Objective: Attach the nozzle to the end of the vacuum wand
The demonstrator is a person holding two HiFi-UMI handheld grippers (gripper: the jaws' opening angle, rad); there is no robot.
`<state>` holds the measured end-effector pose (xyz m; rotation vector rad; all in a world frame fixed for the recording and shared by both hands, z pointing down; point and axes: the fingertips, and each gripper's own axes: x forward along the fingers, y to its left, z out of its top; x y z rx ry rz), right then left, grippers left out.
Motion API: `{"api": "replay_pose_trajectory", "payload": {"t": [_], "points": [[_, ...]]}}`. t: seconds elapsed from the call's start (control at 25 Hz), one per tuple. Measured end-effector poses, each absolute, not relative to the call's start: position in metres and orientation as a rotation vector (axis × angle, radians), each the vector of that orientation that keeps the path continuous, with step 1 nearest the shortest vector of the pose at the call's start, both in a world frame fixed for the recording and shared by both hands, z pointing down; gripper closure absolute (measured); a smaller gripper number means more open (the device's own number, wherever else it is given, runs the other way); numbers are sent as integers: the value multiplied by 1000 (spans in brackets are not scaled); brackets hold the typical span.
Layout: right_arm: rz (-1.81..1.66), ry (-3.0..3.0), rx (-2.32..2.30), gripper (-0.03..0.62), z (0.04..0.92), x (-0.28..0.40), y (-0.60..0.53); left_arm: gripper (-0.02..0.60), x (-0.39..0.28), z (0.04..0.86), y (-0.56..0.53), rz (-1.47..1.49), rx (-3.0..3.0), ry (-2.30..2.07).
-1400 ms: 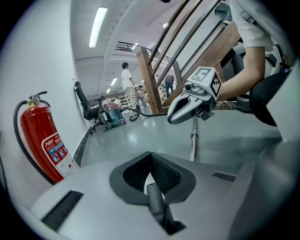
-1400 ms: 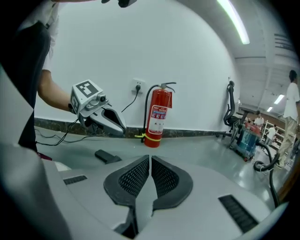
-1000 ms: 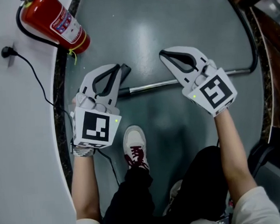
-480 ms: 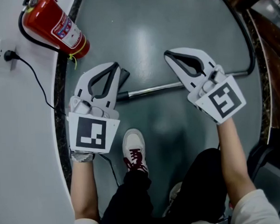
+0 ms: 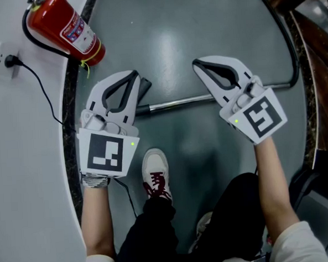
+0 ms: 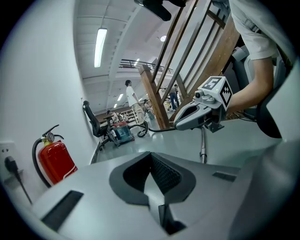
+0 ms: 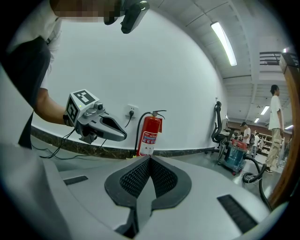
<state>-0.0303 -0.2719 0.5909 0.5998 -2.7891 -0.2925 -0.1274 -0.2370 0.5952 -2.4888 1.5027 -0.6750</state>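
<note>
The left gripper's [image 6: 151,157] fingers [image 6: 164,174] are pressed together with nothing between them. Past them, the left gripper view shows the right gripper [image 6: 178,124] held in the air by a bare forearm. A short piece of the vacuum wand [image 6: 202,146] shows beneath it, and the gripper's own grey body cuts off the rest. A fire extinguisher [image 6: 54,161] stands by the wall at left.

In the right gripper view the fingers [image 7: 136,179] of the right gripper [image 7: 150,158] also meet tip to tip and are empty. The left gripper [image 7: 123,136] hangs in front of the white wall. The floor under it is blocked by the near housing, so neither wand nor nozzle can be made out here.

From the head view the wand [image 5: 176,103] lies on the grey floor, crossing between the two grippers. Its middle stretch is covered by the right gripper [image 5: 196,65]. Its far end meets a black hose [image 5: 297,47] that runs off the top edge. The dark nozzle [image 5: 146,86] sits at the wand's left end, half hidden behind the left gripper [image 5: 133,74]. I cannot tell whether it is joined to the tube. A white shoe [image 5: 157,172] is planted just below.
</note>
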Motion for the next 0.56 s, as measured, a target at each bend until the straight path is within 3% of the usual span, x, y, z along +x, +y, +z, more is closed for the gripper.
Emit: {"api": "replay_pose_trajectory", "payload": {"t": [0.56], "points": [[-284, -2770, 561, 568, 603, -28, -271, 581, -115, 608, -235, -719, -2513, 1458]]}}
